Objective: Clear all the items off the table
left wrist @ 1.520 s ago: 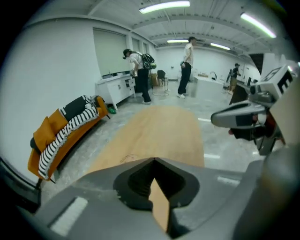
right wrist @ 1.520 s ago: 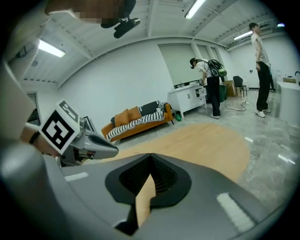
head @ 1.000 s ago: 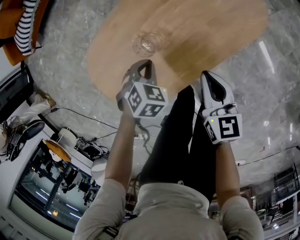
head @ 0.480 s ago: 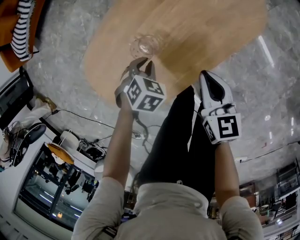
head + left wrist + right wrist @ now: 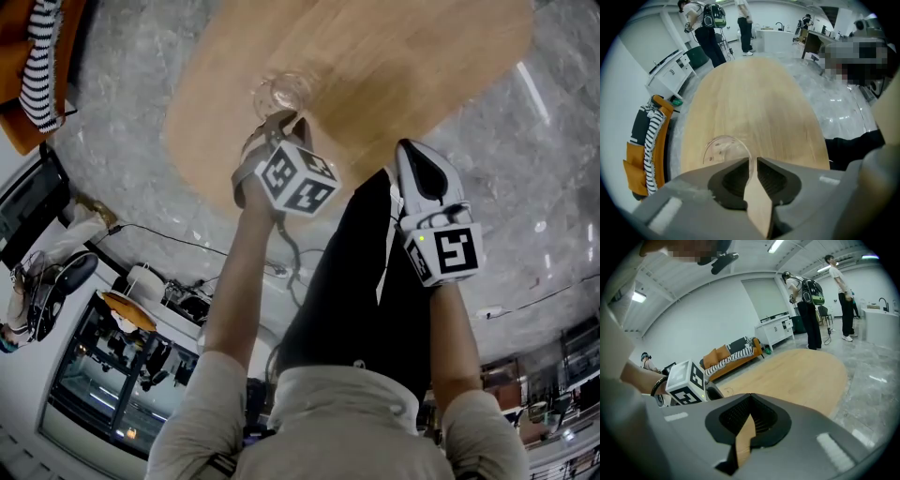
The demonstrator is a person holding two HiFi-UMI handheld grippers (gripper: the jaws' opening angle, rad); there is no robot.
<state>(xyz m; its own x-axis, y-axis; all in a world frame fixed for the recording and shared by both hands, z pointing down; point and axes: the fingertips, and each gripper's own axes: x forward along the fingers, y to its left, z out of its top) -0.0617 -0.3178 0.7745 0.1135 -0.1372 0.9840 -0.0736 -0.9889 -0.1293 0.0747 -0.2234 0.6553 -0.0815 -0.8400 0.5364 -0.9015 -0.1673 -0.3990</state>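
Head view: outstretched left tool on glass

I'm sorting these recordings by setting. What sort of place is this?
Probably an office lounge or open workspace: an oval wooden table on a polished stone floor, an orange sofa, white cabinets, and people standing about.

Wooden table (one clear glass)

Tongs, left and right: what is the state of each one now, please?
Left tongs: closed on the rim of the glass.
Right tongs: closed, empty.
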